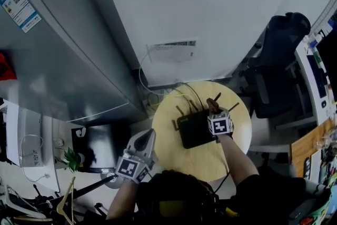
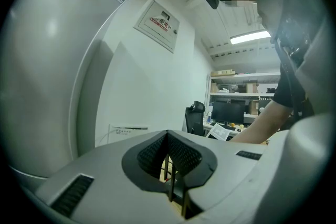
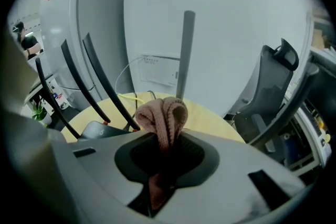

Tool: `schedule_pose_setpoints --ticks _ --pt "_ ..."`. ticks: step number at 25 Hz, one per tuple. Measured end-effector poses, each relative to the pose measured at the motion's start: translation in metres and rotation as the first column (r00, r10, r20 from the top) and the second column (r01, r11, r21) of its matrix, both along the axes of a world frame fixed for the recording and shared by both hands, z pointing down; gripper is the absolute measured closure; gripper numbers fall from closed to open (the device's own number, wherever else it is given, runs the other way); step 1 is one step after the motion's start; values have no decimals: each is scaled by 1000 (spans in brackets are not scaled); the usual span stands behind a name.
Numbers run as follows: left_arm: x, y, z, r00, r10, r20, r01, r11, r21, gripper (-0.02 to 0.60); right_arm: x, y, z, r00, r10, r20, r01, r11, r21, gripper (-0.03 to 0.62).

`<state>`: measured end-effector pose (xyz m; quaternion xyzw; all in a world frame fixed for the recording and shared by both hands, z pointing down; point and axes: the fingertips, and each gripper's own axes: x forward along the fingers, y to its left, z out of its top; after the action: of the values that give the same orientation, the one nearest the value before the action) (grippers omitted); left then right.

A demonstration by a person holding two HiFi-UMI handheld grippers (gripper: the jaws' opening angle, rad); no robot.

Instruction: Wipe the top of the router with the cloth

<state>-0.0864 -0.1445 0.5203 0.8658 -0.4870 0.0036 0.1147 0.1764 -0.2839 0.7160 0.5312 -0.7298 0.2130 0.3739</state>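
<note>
- Cloth [image 3: 164,115] — pink, folded — is pinched in the right gripper [image 3: 160,162], over the black router [image 1: 194,133] on the round table [image 1: 176,159].
- Left gripper [image 2: 170,168] hangs at the table's edge, jaws together, empty.

Part of router [image 1: 190,131] beneath right gripper [image 1: 213,109].

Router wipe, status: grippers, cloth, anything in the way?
Right gripper shut on pink cloth, above black router. Left gripper shut, empty, at the table's left edge. Antennas stand close beside the cloth.
</note>
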Motion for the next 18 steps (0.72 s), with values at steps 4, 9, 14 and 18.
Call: schedule_pose_setpoints --ticks 4,9,14,18 --pt "18 -7 -1 999 48 25 -49 999 17 580 0 1 -17 1000 -2 31 0 999 35 528" --pt "46 -11 -12 993 116 22 -117 991 62 580 12 5 -24 999 30 27 -32 998 55 530" --pt "58 -6 -14 989 145 9 -145 987 74 580 14 8 -49 996 46 70 -54 992 110 530" --pt "63 -2 -13 988 155 3 -155 986 61 580 13 7 -76 994 38 100 -54 984 168 529"
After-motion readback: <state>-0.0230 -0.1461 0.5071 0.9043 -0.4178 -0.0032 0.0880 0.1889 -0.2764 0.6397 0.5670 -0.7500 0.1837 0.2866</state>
